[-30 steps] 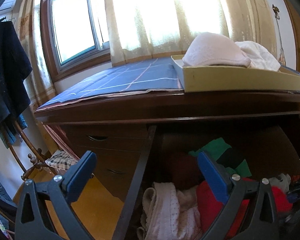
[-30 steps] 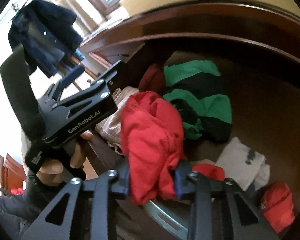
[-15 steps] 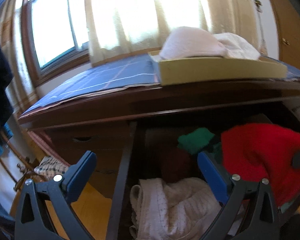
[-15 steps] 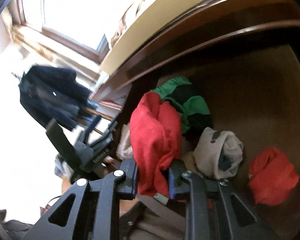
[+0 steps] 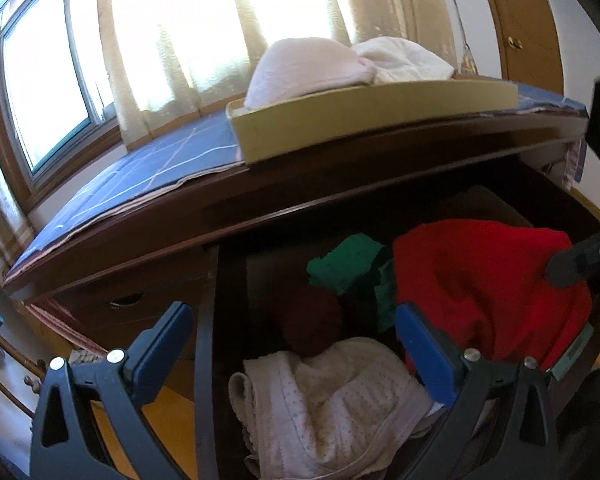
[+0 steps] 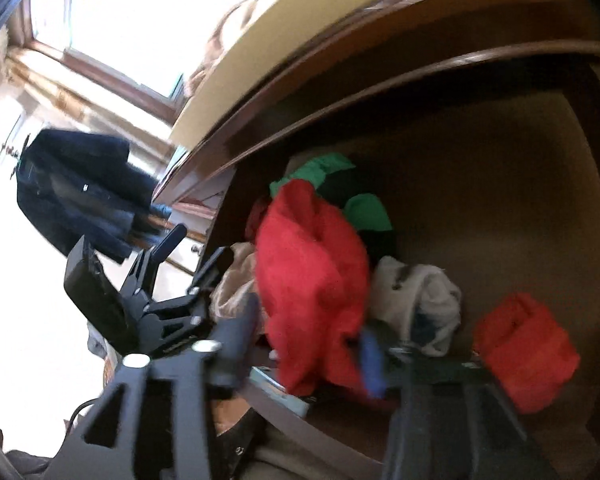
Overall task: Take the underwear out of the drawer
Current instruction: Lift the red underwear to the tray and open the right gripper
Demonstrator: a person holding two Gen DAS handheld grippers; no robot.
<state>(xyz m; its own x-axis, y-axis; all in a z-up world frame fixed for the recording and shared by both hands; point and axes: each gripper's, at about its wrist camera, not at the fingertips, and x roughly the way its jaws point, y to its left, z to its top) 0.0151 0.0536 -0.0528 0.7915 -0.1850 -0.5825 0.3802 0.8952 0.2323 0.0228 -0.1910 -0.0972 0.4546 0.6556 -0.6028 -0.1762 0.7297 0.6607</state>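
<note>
The red underwear (image 6: 312, 280) is a soft, fuzzy-looking knit, crumpled into a loose hanging bundle with folds down its front. It hangs over the front part of the open drawer (image 6: 500, 184), between the fingers of the right gripper (image 6: 308, 340), whose jaws are opening; the blur hides whether the pads touch the cloth. In the left wrist view the same red cloth (image 5: 484, 288) bulges above the other clothes.

Below it lie a white dotted garment (image 5: 332, 404) with a ribbed edge, a green and black piece (image 5: 348, 264), a grey-white roll (image 6: 416, 300) and another red bundle (image 6: 524, 348). The drawer is dark polished wood with a brown board floor.

The left gripper (image 5: 292, 352) stands open and empty above the white garment. On the dresser top sit a blue checked cloth (image 5: 156, 164) and a yellowish tray (image 5: 340, 120) holding pale folded fabric.
</note>
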